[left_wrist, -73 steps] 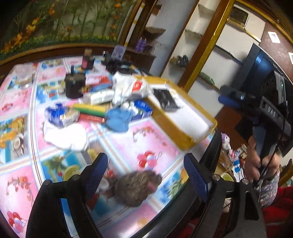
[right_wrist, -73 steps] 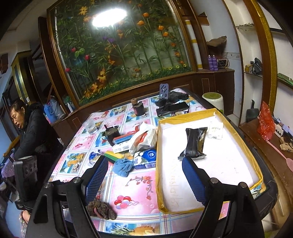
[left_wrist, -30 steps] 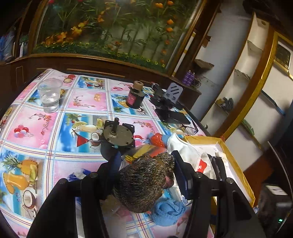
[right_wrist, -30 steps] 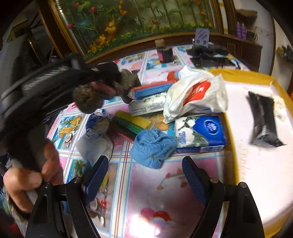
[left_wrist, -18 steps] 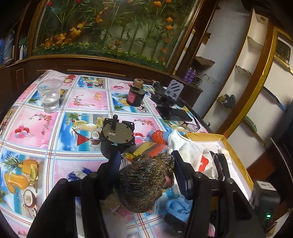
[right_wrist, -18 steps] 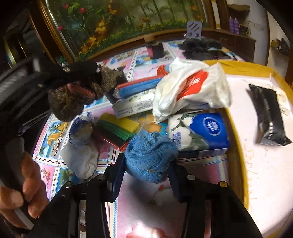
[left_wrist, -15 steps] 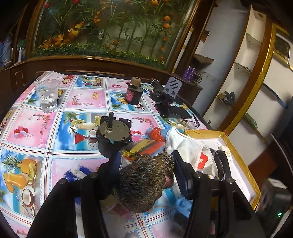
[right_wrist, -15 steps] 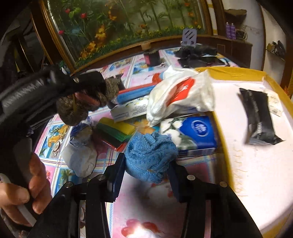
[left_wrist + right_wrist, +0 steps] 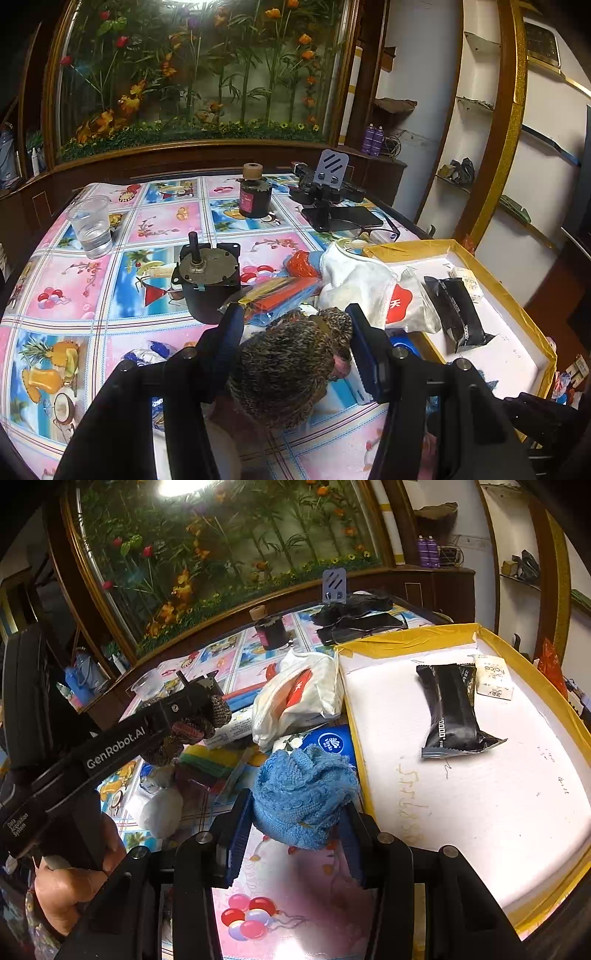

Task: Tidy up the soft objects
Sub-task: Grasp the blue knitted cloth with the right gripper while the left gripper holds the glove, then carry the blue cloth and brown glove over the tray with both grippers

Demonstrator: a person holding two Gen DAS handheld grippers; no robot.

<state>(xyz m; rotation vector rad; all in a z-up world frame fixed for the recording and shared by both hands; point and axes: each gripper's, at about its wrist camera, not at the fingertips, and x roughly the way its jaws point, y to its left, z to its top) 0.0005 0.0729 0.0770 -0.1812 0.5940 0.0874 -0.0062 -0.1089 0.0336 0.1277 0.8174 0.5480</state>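
A: Left to right. Left gripper (image 9: 295, 347) is clamped on the brown knit ball (image 9: 291, 365), held up off the desk (image 9: 74, 273), above the clutter. Grip looks off-centre: most of the ball bulges below and in front of the pads. Risk: it squirts out if squeezed harder or swung fast.

B: What's under it?

A: Motor block (image 9: 207, 280), coloured packets (image 9: 280, 295), white plastic bag (image 9: 362, 291). A drop lands in that pile, not in the yellow-rimmed tray (image 9: 517, 295).

B: Right side?

A: Right gripper (image 9: 295, 812) is closed on the blue knit cloth (image 9: 303, 790), just beside the tray's near-left edge. The cloth is loose and floppy, and a tail hangs below the pads. Likely failure: the tail snags the tray rim (image 9: 360, 771) or drags the blue tissue pack (image 9: 328, 742) on the way over.

B: Tray contents?

A: Black wrapper (image 9: 450, 709) and a small white pack (image 9: 493, 677) at the far end. The near half is bare, so there's room.

B: Collision risk between the two?

A: Yes. The left gripper body sits close to the right one's left side. If both cross to the tray together they can clip each other. I'd stagger them: right first, lifted clear of the rim.
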